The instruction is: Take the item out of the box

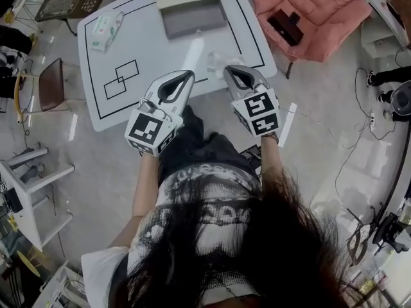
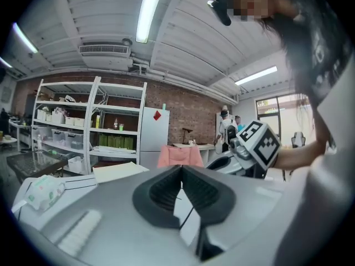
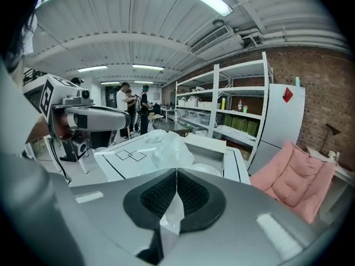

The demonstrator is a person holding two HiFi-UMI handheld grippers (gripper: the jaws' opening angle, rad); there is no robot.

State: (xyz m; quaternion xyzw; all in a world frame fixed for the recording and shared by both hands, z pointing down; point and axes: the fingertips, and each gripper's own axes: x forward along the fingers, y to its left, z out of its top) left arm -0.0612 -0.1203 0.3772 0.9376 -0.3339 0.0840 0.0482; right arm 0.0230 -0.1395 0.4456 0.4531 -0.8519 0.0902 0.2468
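White table (image 1: 154, 69) with box (image 1: 192, 15), wipes pack (image 1: 106, 29)

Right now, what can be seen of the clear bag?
The bag is thin, clear, crinkled plastic film with glossy highlights; whether it holds anything cannot be told. It bulges up just beyond the right gripper, whose shut jaws pinch a fold of it. It sits over the white table, outside the open grey box and nearer the person. Whether it rests on the table is unclear.
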